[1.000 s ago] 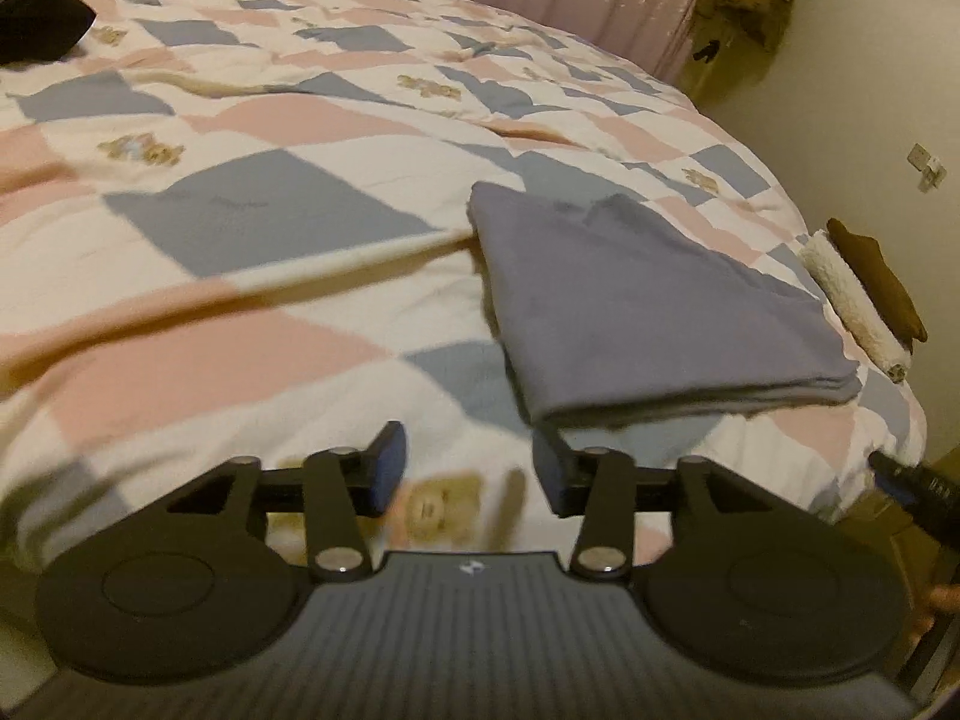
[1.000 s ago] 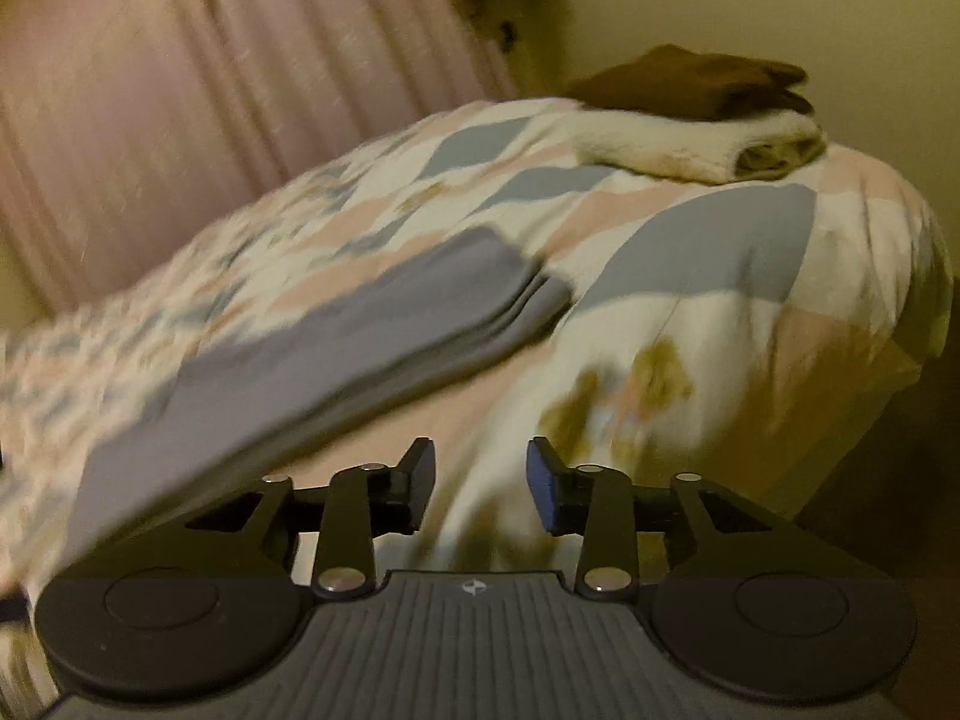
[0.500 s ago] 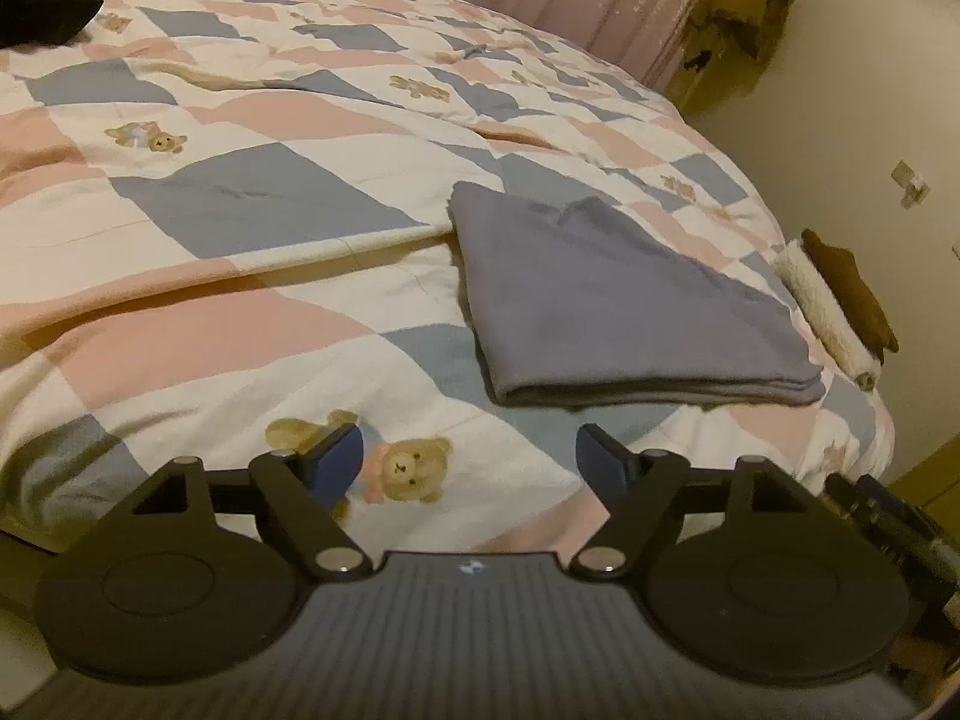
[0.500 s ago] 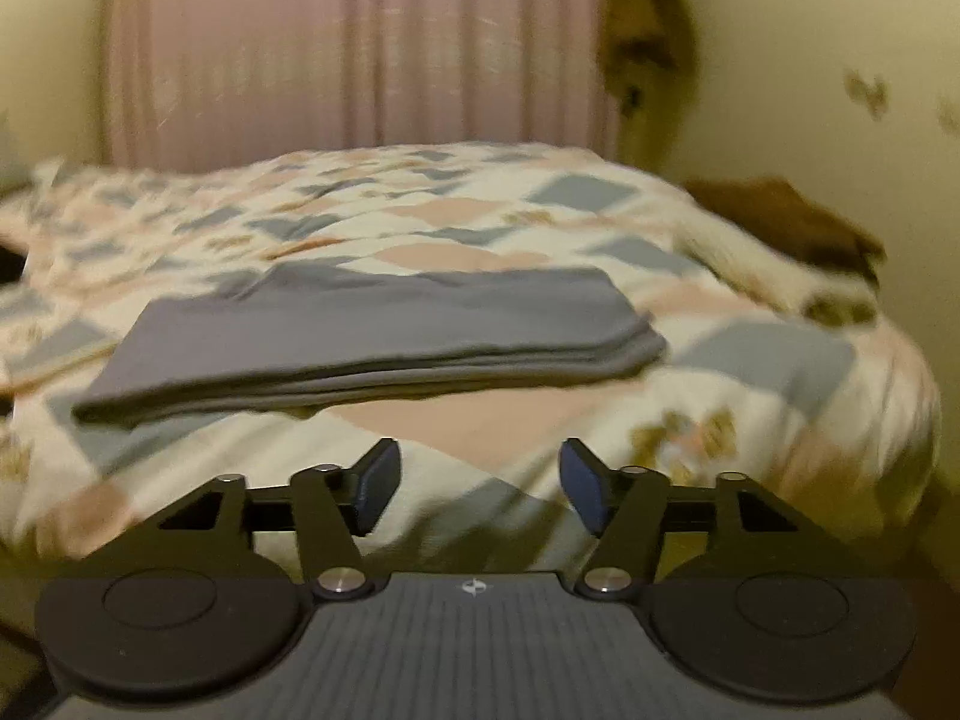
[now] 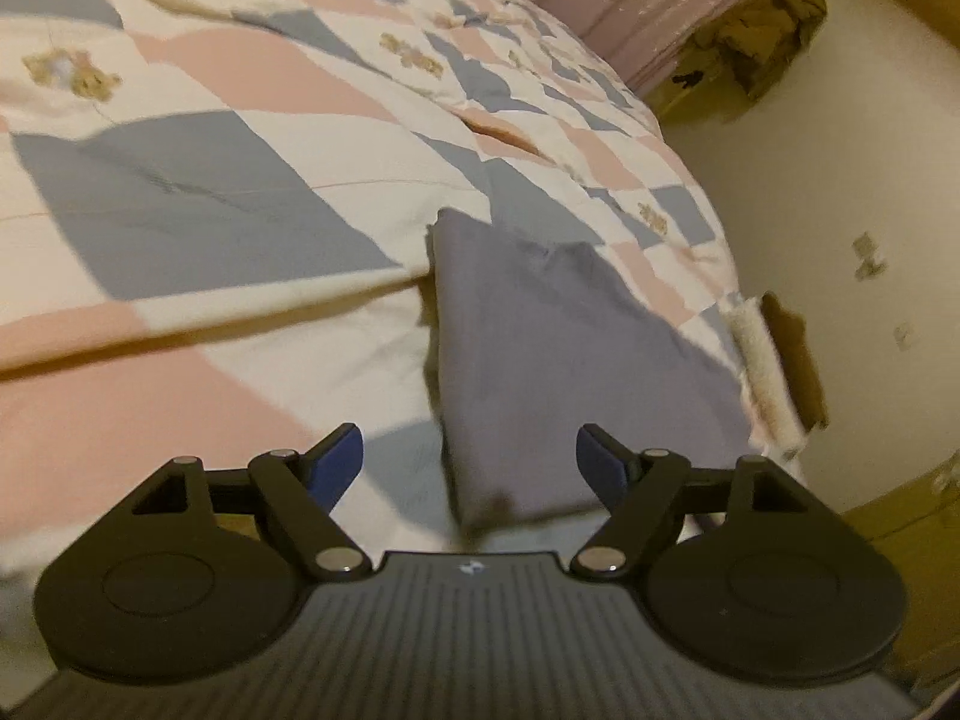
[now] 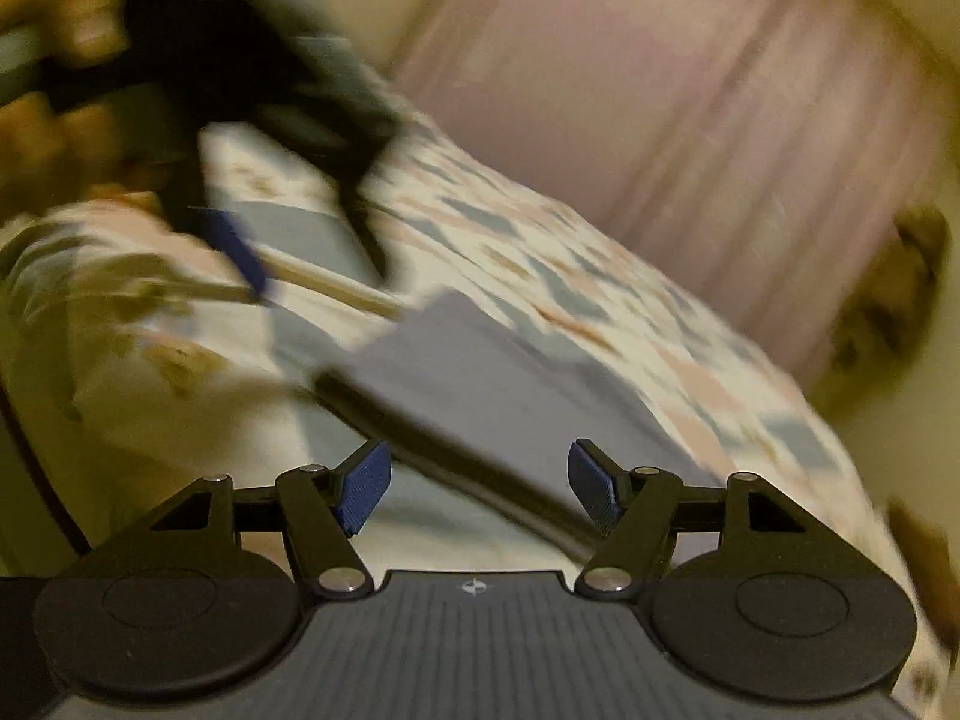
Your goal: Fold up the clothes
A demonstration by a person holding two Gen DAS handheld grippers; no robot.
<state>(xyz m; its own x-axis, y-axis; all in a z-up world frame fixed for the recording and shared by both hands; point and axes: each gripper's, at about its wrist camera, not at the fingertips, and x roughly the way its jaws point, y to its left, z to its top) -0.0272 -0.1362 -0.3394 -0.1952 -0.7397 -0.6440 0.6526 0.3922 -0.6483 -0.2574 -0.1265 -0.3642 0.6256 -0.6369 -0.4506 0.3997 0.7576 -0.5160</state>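
A patchwork quilt point(image 5: 252, 222) printed with teddy bears covers the bed, a pink curtain point(image 6: 690, 108) hanging behind it. Near the quilt's front edge lies a grey garment point(image 5: 558, 360), folded into a flat stack. A cream-and-brown item point(image 5: 774, 360) rests just beside it. The left gripper point(image 5: 470, 462) hovers over the stack's near corner, jaws spread and empty; the right gripper point(image 6: 480, 483), likewise spread and empty, faces the stack's layered edge through heavy blur. Judged from here, another fold is being lined up, which calls for pinching that near edge cleanly.
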